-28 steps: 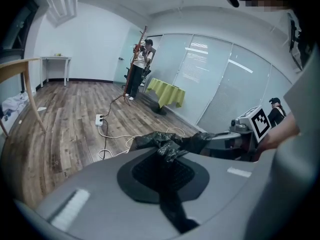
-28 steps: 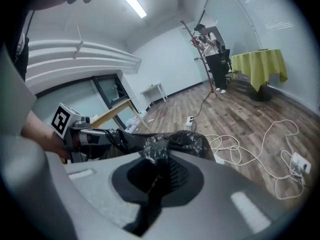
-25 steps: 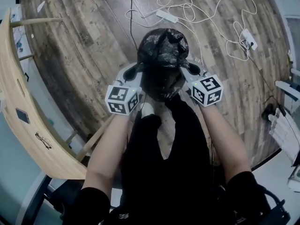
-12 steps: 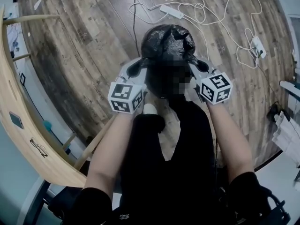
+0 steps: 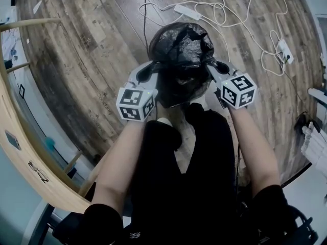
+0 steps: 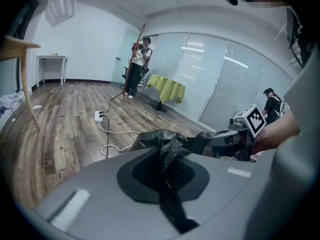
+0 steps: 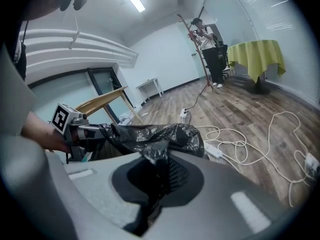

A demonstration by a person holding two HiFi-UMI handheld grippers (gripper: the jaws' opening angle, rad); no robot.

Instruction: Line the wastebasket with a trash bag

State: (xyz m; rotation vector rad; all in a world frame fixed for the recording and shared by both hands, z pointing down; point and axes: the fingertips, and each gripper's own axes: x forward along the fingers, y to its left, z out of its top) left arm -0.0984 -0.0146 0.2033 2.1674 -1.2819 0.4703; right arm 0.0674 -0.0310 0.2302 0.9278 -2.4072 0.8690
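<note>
- trash bag [image 5: 181, 47]: black, crumpled, held over the wood floor [image 5: 87, 50] just ahead of the person's knees, strung between the two grippers.
- left gripper [image 5: 149, 69]: jaws together, clamped on a fold of the bag's rim. the left gripper view shows a twisted strip of black film [image 6: 170, 144] running down between the pads [image 6: 187, 176].
- right gripper [image 5: 217, 65]: jaws together, pinching the opposite side of the rim. the right gripper view shows a bunch of film [image 7: 150, 134] caught between the pads [image 7: 172, 176].
- bag mouth faces the person in the head view, with the bulk heaped on the far side. interior is dark and contents cannot be made out.
- wastebasket: cannot tell it apart from the black film; a dark rounded mass [image 5: 179, 88] sits under the heap.
- floor beyond the bag: white power strip [image 5: 184, 11] with looping white cables [image 5: 240, 14].
- curved wooden furniture [image 5: 30, 160] along the floor's left edge.
- far end of the room: a standing person [image 6: 137, 66] beside a table under a yellow-green cloth [image 6: 167, 86].
</note>
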